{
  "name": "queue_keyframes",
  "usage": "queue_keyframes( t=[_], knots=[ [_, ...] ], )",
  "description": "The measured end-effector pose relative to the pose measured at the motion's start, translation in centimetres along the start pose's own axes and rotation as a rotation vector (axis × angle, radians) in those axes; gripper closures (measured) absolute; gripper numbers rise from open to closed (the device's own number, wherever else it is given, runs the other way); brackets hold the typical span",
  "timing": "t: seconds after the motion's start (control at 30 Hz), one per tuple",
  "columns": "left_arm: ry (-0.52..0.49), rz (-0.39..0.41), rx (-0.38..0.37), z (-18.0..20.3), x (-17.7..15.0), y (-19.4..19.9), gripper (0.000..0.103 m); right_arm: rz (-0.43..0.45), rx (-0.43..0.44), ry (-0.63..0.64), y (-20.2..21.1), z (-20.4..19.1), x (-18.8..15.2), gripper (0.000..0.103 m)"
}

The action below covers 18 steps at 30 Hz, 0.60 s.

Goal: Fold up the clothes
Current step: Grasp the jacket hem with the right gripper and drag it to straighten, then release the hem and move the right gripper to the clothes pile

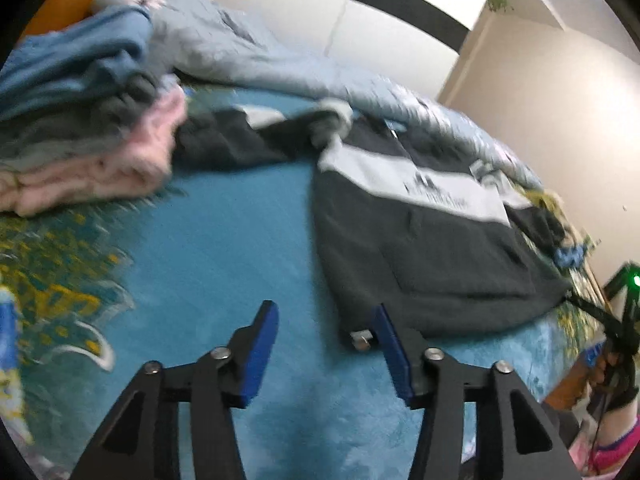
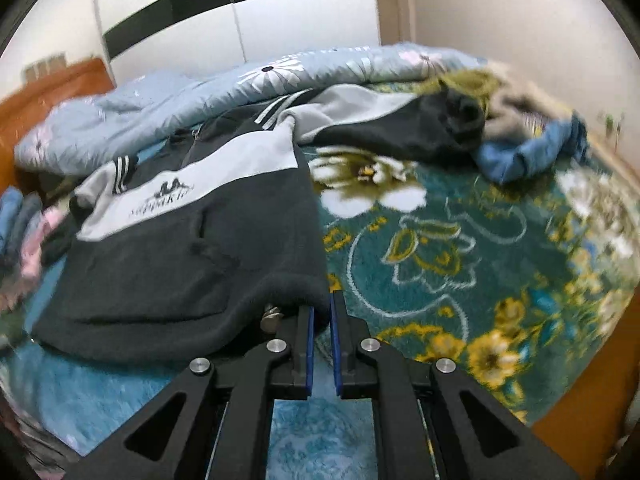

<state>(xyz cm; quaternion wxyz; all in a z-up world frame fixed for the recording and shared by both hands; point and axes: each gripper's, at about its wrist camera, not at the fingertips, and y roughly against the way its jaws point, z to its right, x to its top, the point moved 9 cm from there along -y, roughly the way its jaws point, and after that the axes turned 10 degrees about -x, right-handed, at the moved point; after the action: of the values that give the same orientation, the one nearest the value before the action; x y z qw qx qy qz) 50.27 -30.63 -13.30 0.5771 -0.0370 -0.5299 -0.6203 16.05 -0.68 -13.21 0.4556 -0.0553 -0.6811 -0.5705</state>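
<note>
Dark grey & white zip jacket (image 2: 188, 240) lies spread flat on the teal floral blanket (image 2: 440, 240), chest w/ white band & printed logo facing up, hem toward the cameras. One sleeve (image 2: 400, 128) stretches out to the far right in the right wrist view, ending near a crumpled blue garment (image 2: 528, 152).

Right gripper (image 2: 321, 312) is pinched narrow on the jacket's hem corner; dark fabric sits between the blue pads, zip pull (image 2: 272, 318) just beside the left finger.

Left gripper (image 1: 326, 316) stands apart, jaws spread about halfway, nothing between the pads; only blanket shows in the gap. The jacket's other hem corner w/ its metal zip end (image 1: 360, 338) lies just beside the right-hand finger, not gripped.

Stack of folded clothes (image 1: 80, 128) (blue, grey, pink layers) sits at left in the left wrist view, near the jacket's other sleeve (image 1: 240, 136). Light-blue flowered quilt (image 2: 200, 88) is bunched behind the jacket. White wardrobe doors (image 2: 180, 28) w/ black band behind the bed. Both views are motion-blurred.
</note>
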Motion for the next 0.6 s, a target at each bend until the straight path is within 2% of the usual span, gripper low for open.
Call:
queue_keyframes(
  t=[0.13,0.2,0.27,0.33,0.5,0.6],
  knots=[
    [0.043,0.038,0.004,-0.4,1.9,0.6,0.042,0.048,-0.055,0.059,1.9,-0.6,0.6,0.094],
    [0.061,0.035,-0.003,-0.3,2.4,0.2,0.041,0.064,-0.067,0.082,2.6,-1.3,1.0,0.083],
    [0.071,0.030,-0.016,-0.1,2.5,-0.2,0.041,0.078,-0.059,0.107,3.2,-2.3,1.4,0.078],
    [0.076,0.023,-0.026,0.3,2.5,-0.5,0.041,0.087,-0.030,0.154,3.7,-4.4,1.8,0.076],
    [0.044,0.007,-0.017,0.9,2.4,-1.0,0.040,0.103,0.125,0.344,4.5,-12.5,1.6,0.068],
    [0.040,0.006,-0.005,0.7,2.7,-1.1,0.037,0.108,0.183,0.461,4.6,-16.9,0.9,0.064]
  ],
)
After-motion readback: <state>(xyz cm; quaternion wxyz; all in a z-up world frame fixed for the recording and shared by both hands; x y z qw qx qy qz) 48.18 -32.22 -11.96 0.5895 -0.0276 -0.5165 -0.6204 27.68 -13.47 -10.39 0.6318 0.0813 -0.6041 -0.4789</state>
